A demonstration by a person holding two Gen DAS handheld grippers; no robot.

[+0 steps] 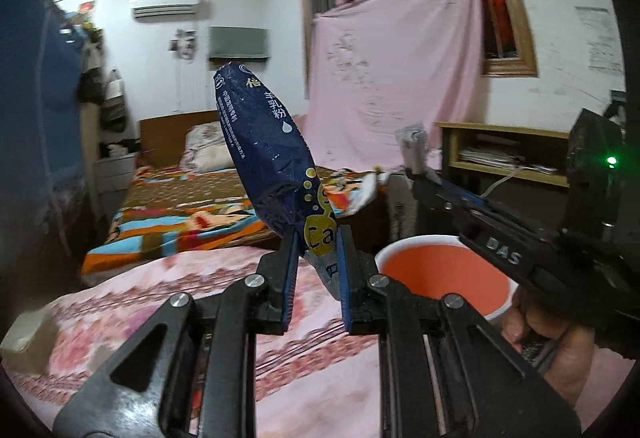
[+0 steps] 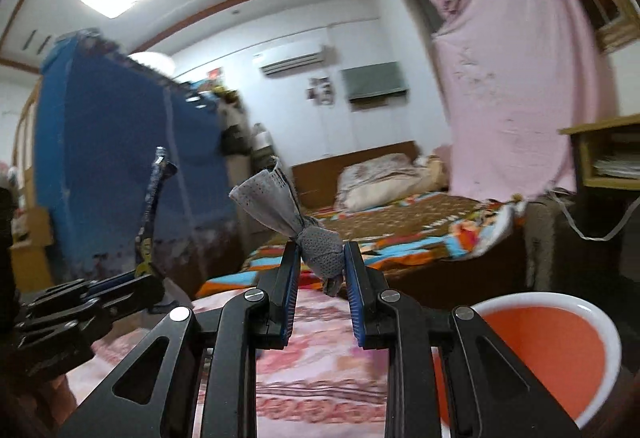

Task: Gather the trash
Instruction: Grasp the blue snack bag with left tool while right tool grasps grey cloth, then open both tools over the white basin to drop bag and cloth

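My left gripper [image 1: 318, 234] is shut on the lower end of a dark blue milk-powder packet [image 1: 264, 154], which sticks up and leans left. My right gripper [image 2: 322, 250] is shut on a crumpled grey face mask [image 2: 280, 210] that fans out up and left of the pads. In the left wrist view the right gripper [image 1: 420, 174] reaches in from the right with the mask [image 1: 412, 146] at its tip. In the right wrist view the left gripper [image 2: 148, 278] shows at the left with the packet [image 2: 154, 198] edge-on. An orange bin with a white rim [image 1: 440, 270] [image 2: 560, 346] stands just right of both grippers.
A pink patterned quilt [image 1: 160, 302] lies below the grippers. Beyond it is a bed with a colourful blanket [image 1: 180, 214] and a pillow [image 2: 380, 178]. A blue wardrobe [image 2: 120, 158] stands at the left, a pink sheet [image 1: 400, 78] hangs over the window, and a wooden shelf [image 1: 500, 154] is at the right. A hand [image 1: 556, 334] holds the right tool.
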